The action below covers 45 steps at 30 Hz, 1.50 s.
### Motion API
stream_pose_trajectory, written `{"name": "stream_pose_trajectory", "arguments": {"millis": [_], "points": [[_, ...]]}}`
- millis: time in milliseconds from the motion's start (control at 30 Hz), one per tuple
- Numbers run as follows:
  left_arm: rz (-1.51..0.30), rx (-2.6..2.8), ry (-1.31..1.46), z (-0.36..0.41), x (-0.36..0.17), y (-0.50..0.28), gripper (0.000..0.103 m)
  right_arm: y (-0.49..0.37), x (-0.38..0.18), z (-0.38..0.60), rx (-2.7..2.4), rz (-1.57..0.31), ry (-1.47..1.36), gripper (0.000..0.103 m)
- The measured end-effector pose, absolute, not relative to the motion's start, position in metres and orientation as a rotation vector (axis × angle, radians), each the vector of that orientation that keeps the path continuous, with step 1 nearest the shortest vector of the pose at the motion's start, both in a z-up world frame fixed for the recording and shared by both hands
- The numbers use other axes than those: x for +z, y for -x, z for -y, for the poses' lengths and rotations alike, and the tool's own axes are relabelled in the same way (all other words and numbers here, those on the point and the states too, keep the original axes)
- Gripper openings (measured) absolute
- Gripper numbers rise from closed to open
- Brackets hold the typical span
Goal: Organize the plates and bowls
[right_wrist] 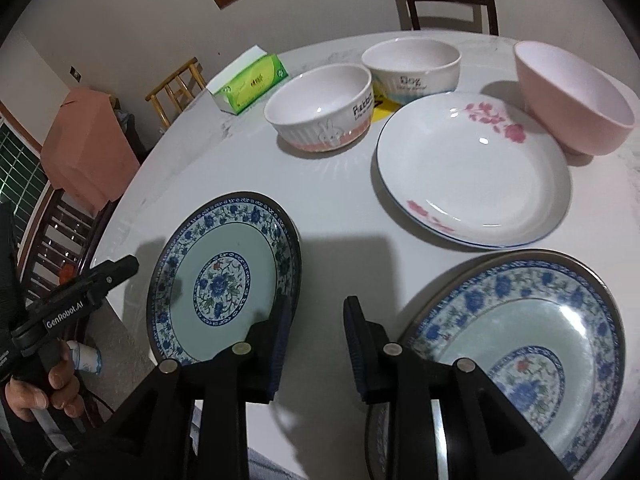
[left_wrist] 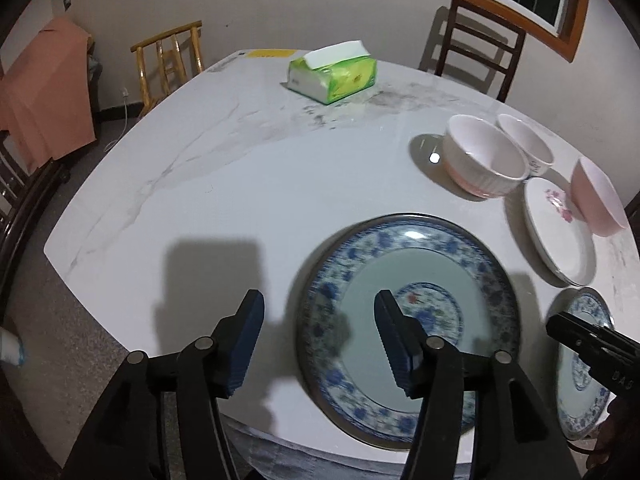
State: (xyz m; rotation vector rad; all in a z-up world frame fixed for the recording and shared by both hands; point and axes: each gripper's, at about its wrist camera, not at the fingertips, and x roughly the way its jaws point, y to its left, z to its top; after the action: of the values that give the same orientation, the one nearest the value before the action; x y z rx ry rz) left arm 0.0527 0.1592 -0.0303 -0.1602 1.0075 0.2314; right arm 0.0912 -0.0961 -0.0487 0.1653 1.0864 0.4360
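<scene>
Two blue-patterned plates lie at the table's near edge: one [left_wrist: 408, 320] [right_wrist: 224, 284] under my left gripper, the other [right_wrist: 520, 344] [left_wrist: 580, 364] to its right. My left gripper [left_wrist: 320, 340] is open, its fingers astride the first plate's left rim, holding nothing. My right gripper [right_wrist: 316, 340] is open and empty over the bare table between the two plates. Behind lie a white plate with pink flowers [right_wrist: 472, 172] [left_wrist: 560, 232], a rabbit bowl [right_wrist: 320, 108] [left_wrist: 484, 156], a white bowl [right_wrist: 412, 64] [left_wrist: 524, 142] and a pink bowl [right_wrist: 576, 100] [left_wrist: 596, 196].
A green tissue pack [left_wrist: 332, 72] [right_wrist: 250, 80] sits at the far side of the white marble table [left_wrist: 240, 168]. Chairs stand around it: a bamboo one [left_wrist: 168, 64], a dark one [left_wrist: 476, 48] and one at the left edge. An orange cloth [left_wrist: 44, 96] hangs at left.
</scene>
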Motion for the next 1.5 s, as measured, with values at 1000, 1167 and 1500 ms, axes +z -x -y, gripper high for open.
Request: {"name": "stream_pose_trajectory", "arguments": {"millis": [1000, 1167, 1500], "points": [[-0.974, 0.114, 0.074, -0.034, -0.019, -0.017, 0.068, -0.019, -0.002, 0.154, 0.334, -0.909, -0.131, 0.034], [-0.979, 0.095, 0.054, -0.022, -0.02, -0.014, 0.068, -0.015, -0.003, 0.161, 0.319, -0.909, -0.137, 0.034], [-0.99, 0.072, 0.031, -0.006, -0.022, -0.011, 0.069, -0.008, -0.003, 0.176, 0.303, -0.908, -0.149, 0.034]]}}
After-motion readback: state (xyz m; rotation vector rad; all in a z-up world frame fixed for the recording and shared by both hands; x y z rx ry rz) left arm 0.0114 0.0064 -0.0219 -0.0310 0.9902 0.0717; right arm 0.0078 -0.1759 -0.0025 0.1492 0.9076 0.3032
